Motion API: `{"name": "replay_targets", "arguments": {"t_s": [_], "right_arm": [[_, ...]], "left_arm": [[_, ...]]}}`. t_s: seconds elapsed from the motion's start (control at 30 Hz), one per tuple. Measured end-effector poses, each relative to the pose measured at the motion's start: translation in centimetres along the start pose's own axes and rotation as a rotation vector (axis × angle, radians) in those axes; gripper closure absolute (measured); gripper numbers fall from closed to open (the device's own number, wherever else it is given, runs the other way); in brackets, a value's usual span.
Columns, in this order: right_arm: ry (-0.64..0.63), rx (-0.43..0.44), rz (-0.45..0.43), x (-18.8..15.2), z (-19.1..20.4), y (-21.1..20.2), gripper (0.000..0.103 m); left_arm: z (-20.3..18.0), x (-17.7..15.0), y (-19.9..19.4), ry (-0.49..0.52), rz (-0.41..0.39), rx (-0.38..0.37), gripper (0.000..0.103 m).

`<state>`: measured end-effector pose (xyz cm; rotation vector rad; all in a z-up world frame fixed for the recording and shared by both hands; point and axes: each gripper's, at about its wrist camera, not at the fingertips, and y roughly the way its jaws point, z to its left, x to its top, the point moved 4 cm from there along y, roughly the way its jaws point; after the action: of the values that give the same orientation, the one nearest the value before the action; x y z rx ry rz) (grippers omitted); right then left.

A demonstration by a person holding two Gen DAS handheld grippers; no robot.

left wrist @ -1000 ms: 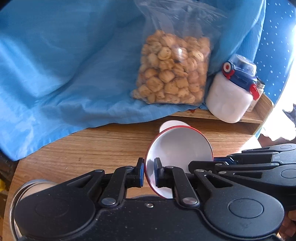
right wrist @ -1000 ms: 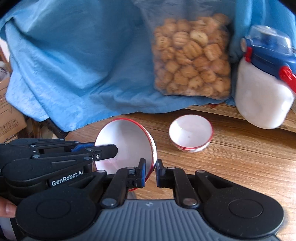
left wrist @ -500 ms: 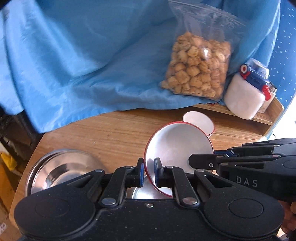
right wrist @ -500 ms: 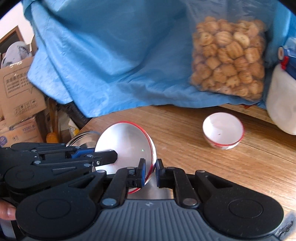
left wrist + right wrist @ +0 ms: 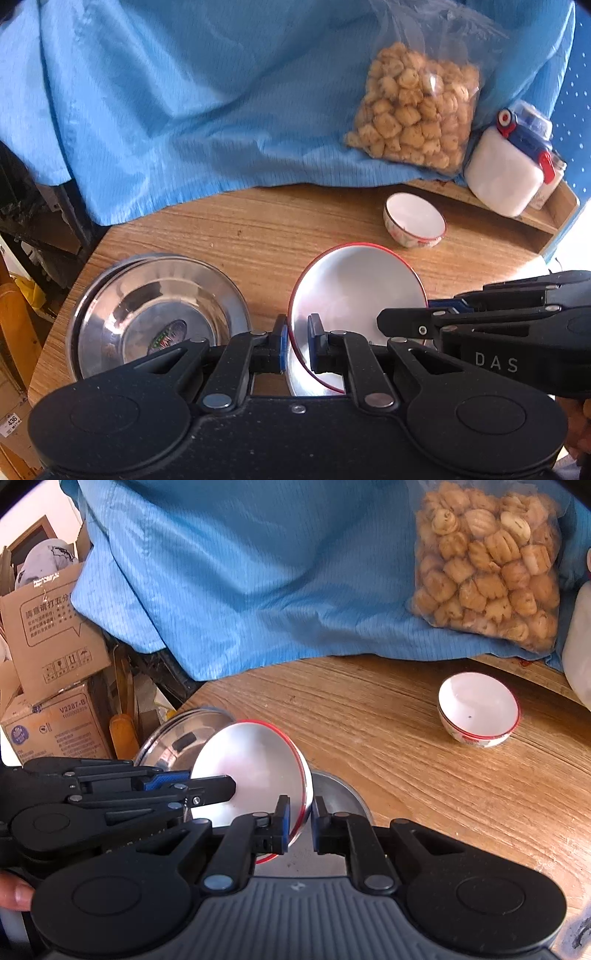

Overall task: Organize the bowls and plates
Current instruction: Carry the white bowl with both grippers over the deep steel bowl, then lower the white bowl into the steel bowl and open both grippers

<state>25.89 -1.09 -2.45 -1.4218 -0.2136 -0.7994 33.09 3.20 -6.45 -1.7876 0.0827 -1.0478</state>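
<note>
The red-rimmed white bowl (image 5: 354, 291) hangs tilted above the desk (image 5: 277, 229), its mouth turned up and away from both cameras, and it is carried from two sides at once: the left tool (image 5: 295, 343) has its blue-padded fingers pinched on the near-left part of the rim, while the right tool (image 5: 299, 823) straddles the opposite rim edge with its fingers close about it, though a sliver of gap shows on the outer side, so that grip looks looser. What matters for the coming move is what lies to the left: the steel dish (image 5: 155, 314) sits on the desk just left of the held bowl, nearer the left tool, and a second steel vessel (image 5: 332, 786) shows directly under the bowl, only partly visible. I judge the bowl is meant to go down into one of these, so it must travel leftward and level out. By count: one red-rimmed bowl in the air, one small patterned bowl (image 5: 413, 225) standing upright well beyond on the desk toward the right, at least two steel pieces, one bag of biscuits (image 5: 413, 118) and one white jar (image 5: 506, 177) at the back against the blue cloth (image 5: 184, 92).
</note>
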Motion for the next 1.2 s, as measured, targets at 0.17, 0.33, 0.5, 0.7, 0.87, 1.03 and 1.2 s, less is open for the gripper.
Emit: {"name": "replay_targets", "arguments": {"t_s": [0.17,0.33,0.5,0.7,0.87,1.03,1.2], "right_arm": [[0.021,-0.014,0.022,-0.5,-0.8,-0.3,0.09],[0.016,-0.02,0.057,-1.2,-0.9,-0.2,0.09],[0.02,-0.005,0.084,-1.8,-0.7,0.1,0.089],[0.031,0.001,0.104,-1.8,-0.8,0.5,0.087],[0.029,0.012,0.137,-2.0,-0.6,1.1,0.085],[0.027,0.01,0.149,-2.1,-0.5,1.3,0.085],[0.034,0.011,0.156,-2.1,-0.5,1.4,0.081]], "left_arm": [[-1.0,-0.2,0.8,0.041,0.037,-0.021,0.091],[-1.6,-0.5,1.5,0.062,0.066,-0.021,0.09],[-1.3,-0.9,2.1,0.061,0.117,-0.021,0.089],[-1.5,-1.2,2.4,0.086,0.151,-0.009,0.088],[-1.2,-1.4,2.6,0.08,0.159,-0.004,0.088],[-1.1,-1.4,2.6,0.084,0.154,-0.001,0.088],[-1.1,-1.5,2.8,0.088,0.156,-0.004,0.088]]}}
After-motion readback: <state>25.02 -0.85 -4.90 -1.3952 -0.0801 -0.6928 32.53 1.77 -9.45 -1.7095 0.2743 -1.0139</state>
